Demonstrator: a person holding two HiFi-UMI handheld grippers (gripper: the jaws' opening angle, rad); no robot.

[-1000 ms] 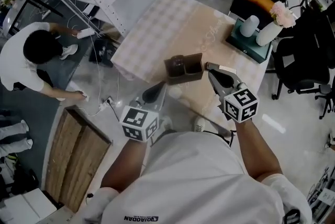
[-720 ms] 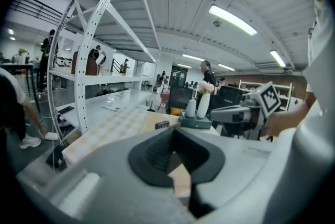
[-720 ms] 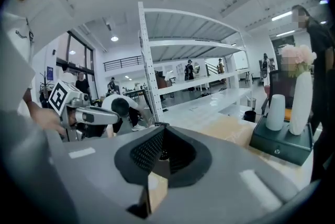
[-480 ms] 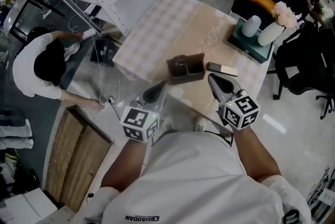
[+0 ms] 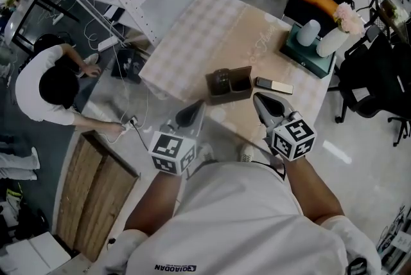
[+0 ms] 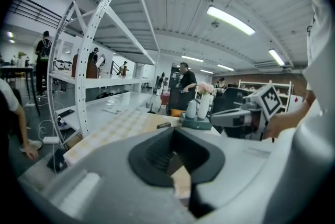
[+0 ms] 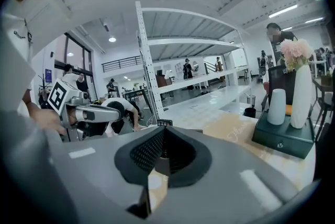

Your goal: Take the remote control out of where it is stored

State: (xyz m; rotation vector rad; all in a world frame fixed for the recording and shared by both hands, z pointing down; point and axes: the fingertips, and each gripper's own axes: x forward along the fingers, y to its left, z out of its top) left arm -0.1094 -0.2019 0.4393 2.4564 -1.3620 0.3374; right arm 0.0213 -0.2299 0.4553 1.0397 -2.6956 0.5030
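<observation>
The remote control (image 5: 274, 85) lies right of centre beside its brown holder (image 5: 228, 83); the job looks done. The left gripper (image 5: 198, 106) and the right gripper (image 5: 259, 99) are both closed and empty.

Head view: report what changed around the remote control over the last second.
The right gripper pulled back from the remote control toward the person, and its jaws are now shut on nothing. The remote control lies uncovered on the table, just right of the brown holder. The person crouching on the floor shifted. The holder and the left gripper kept their places.
</observation>
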